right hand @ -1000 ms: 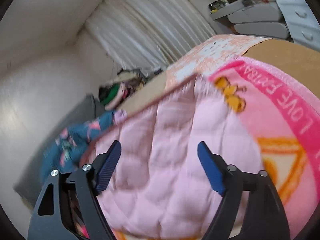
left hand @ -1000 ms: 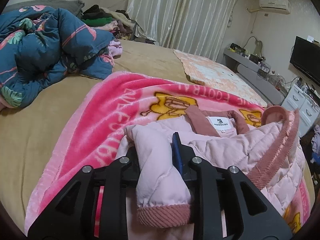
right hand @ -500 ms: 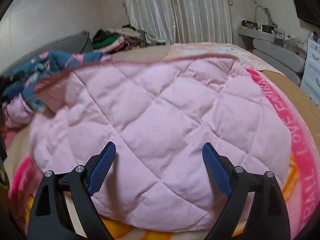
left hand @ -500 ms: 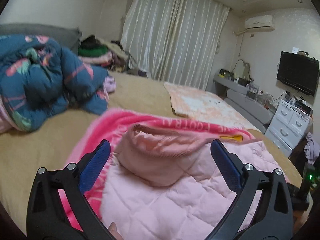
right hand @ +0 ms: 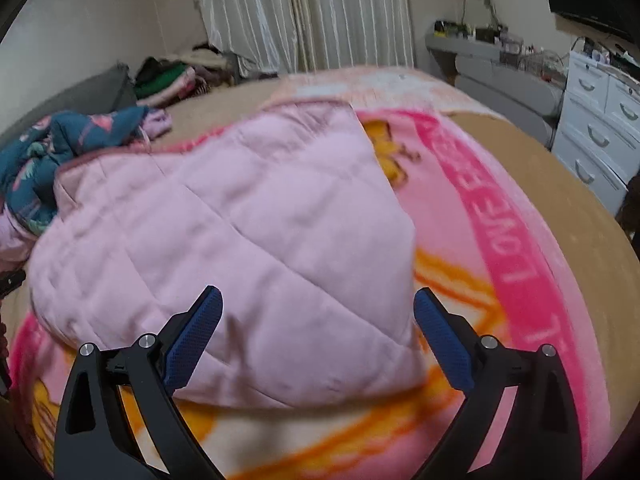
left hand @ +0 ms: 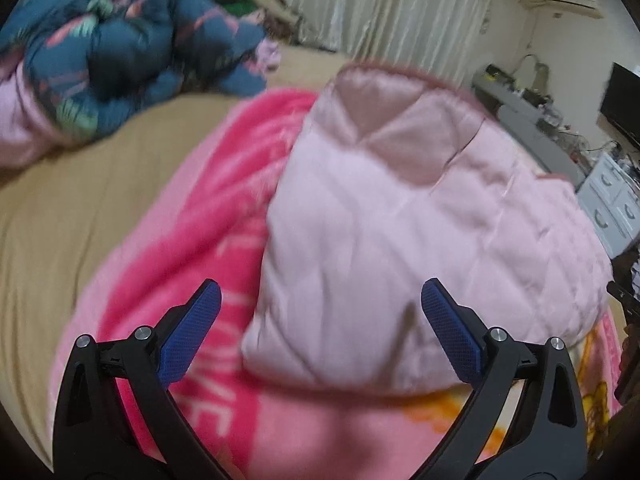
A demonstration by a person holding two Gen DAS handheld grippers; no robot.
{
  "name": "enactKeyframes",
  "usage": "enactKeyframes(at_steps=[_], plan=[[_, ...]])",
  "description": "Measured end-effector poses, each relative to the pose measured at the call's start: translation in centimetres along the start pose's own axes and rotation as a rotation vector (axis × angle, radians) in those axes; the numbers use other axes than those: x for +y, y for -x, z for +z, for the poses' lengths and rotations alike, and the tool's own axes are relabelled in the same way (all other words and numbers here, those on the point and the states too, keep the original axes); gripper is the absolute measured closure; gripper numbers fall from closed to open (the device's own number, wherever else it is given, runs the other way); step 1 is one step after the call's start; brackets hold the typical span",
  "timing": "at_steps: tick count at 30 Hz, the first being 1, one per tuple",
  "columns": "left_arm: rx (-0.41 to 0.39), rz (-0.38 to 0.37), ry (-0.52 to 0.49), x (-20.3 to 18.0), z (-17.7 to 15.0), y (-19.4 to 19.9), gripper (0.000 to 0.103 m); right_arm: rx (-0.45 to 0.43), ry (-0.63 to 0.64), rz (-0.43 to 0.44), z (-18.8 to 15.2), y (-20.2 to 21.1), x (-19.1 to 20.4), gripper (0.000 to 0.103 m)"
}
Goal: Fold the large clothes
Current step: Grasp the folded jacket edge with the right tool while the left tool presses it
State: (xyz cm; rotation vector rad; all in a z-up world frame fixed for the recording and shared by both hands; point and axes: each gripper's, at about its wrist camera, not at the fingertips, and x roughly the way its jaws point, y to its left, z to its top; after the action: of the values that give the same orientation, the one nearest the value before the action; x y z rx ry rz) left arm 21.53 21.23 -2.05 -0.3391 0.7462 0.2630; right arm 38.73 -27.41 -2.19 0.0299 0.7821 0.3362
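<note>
Bedroom, tan bed (left hand: 60, 216) w/ pink blanket (left hand: 168, 264) spread on it. Folded pink jacket (left hand: 400, 220) lies on blanket, centre. L gripper (left hand: 320, 320) spread wide, grasping nothing; R gripper (right hand: 318, 320) jaws just been opening, also nothing gripped, jacket edge lying below between them.

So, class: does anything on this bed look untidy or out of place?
Yes. The dark blue patterned quilt lies crumpled in a heap at the far corner of the bed, and loose clothes are piled behind it. The pink jacket lies folded on the pink blanket.
</note>
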Motion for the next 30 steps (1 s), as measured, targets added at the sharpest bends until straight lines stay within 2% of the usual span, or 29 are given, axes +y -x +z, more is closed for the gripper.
enactKeyframes(at_steps=[2,3,4,5,6,7,8,10,13,19,23,25,27,29,30], plan=[[0.022,0.001,0.015,0.2,-0.6,-1.2,0.009,0.009,-0.023,-0.001,-0.4,-1.0,-0.2,0.025],[0.018,0.002,0.014,0.0,-0.7,-1.5,0.01,0.001,-0.035,-0.01,-0.3,-1.1,-0.1,0.039],[0.009,0.005,0.009,-0.2,-0.7,-1.7,0.019,-0.013,-0.065,-0.002,-0.1,-1.2,-0.4,0.052],[-0.007,0.005,0.0,-0.5,-0.5,-2.0,0.029,-0.019,-0.09,0.016,0.1,-1.3,-0.6,0.057],[-0.018,0.014,-0.007,-0.9,-0.2,-2.2,0.033,-0.026,-0.116,0.046,0.5,-1.5,-0.7,0.067],[-0.035,0.013,-0.018,-1.3,0.2,-2.3,0.048,-0.035,-0.123,0.055,0.9,-1.5,-0.7,0.074],[-0.048,0.016,-0.024,-1.6,0.6,-2.5,0.058,-0.047,-0.113,0.048,1.2,-1.6,-0.5,0.075],[-0.073,0.031,-0.04,-2.2,1.5,-2.8,0.063,-0.059,-0.091,0.023,2.0,-1.6,0.2,0.079],[-0.104,0.059,-0.067,-2.5,3.0,-3.9,0.066,-0.065,-0.083,0.002,3.0,-2.9,0.3,0.081],[-0.065,0.061,-0.056,-2.2,3.8,-5.9,0.065,-0.074,-0.089,-0.051,3.7,-5.5,0.3,0.081],[-0.057,0.047,-0.031,-1.9,3.8,-6.0,0.063,-0.077,-0.1,-0.05,3.5,-5.8,-0.1,0.079],[-0.054,0.047,-0.018,-1.9,3.9,-5.8,0.062,-0.077,-0.12,-0.041,3.6,-5.6,-0.6,0.071],[-0.051,0.054,-0.011,-1.8,4.0,-5.4,0.061,-0.088,-0.171,-0.015,3.6,-5.0,-1.4,0.067],[-0.049,0.051,-0.005,-1.8,4.1,-4.8,0.053,-0.105,-0.224,0.016,3.6,-4.1,-2.0,0.051],[-0.05,0.047,-0.002,-1.8,4.2,-4.5,0.05,-0.117,-0.241,0.023,3.6,-3.6,-2.0,0.036]])
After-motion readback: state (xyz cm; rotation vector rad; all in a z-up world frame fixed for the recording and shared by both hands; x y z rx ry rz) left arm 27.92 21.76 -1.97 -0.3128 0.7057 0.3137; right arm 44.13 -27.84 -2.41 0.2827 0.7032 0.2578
